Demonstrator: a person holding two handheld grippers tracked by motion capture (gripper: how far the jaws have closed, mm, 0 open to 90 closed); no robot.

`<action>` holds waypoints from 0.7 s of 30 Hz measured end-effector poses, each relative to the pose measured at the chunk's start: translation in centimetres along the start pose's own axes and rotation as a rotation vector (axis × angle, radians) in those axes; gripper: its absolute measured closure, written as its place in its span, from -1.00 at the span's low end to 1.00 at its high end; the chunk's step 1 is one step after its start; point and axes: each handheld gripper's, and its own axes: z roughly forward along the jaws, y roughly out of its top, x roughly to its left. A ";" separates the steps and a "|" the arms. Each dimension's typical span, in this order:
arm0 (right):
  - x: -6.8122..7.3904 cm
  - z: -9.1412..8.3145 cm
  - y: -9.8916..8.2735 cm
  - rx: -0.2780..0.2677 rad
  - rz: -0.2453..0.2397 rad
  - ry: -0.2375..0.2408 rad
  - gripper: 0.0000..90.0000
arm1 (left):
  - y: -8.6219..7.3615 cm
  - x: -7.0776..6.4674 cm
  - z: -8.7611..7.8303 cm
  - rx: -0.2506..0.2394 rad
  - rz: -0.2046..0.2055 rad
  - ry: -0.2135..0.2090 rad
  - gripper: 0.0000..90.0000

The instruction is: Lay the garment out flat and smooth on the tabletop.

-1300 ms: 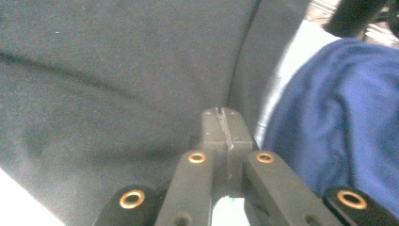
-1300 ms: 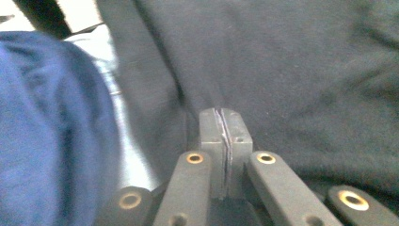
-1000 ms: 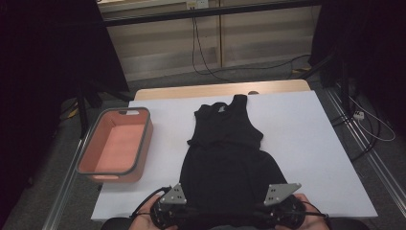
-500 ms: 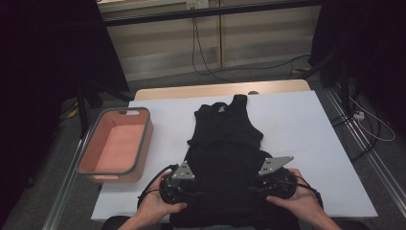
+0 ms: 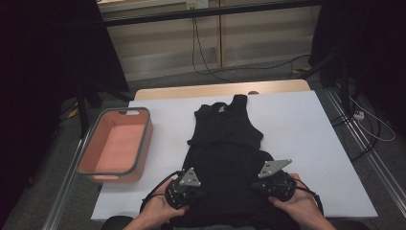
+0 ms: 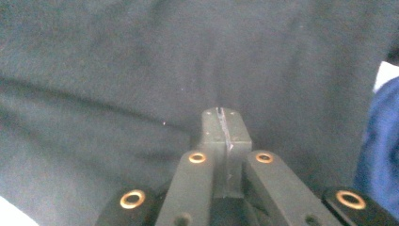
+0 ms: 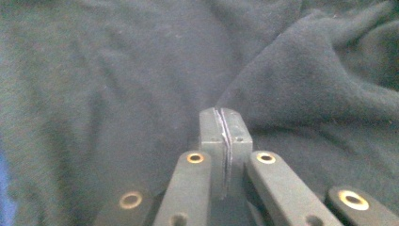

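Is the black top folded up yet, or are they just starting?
Just starting, it seems. Done: the black top is spread flat on the white table, neck end away from the person. In hand: the left gripper and right gripper, jaws closed, sit at its near edge; whether they pinch cloth is unclear. Left: probably the folding. The pink bin holds nothing.

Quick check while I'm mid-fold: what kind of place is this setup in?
Most likely a lab or workshop data-collection station, not a home. A white-covered table carries one black sleeveless garment and a pink bin, cables trail over the bare floor behind, and dark curtains close off the sides.
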 end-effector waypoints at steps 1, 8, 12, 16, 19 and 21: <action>0.2 -0.1 -0.1 0.003 -0.001 0.004 1.00 | -0.2 -0.1 -0.2 0.010 0.014 -0.006 1.00; 1.7 -1.1 -1.3 0.006 -0.004 0.020 1.00 | -1.3 -1.9 -0.9 0.017 0.009 -0.040 1.00; 2.9 -1.6 -2.0 0.008 -0.002 0.021 1.00 | -1.9 -3.1 -1.3 0.020 0.019 -0.058 1.00; 4.0 -2.1 -2.5 0.012 -0.009 0.039 1.00 | -2.5 -4.0 -1.7 0.024 0.015 -0.081 1.00; 4.7 -2.4 -2.8 0.021 -0.003 0.061 1.00 | -3.1 -4.4 -2.0 0.026 0.019 -0.107 1.00; 5.1 -2.6 -2.9 0.027 -0.011 0.075 0.98 | -3.3 -4.4 -2.1 -0.001 -0.018 -0.098 1.00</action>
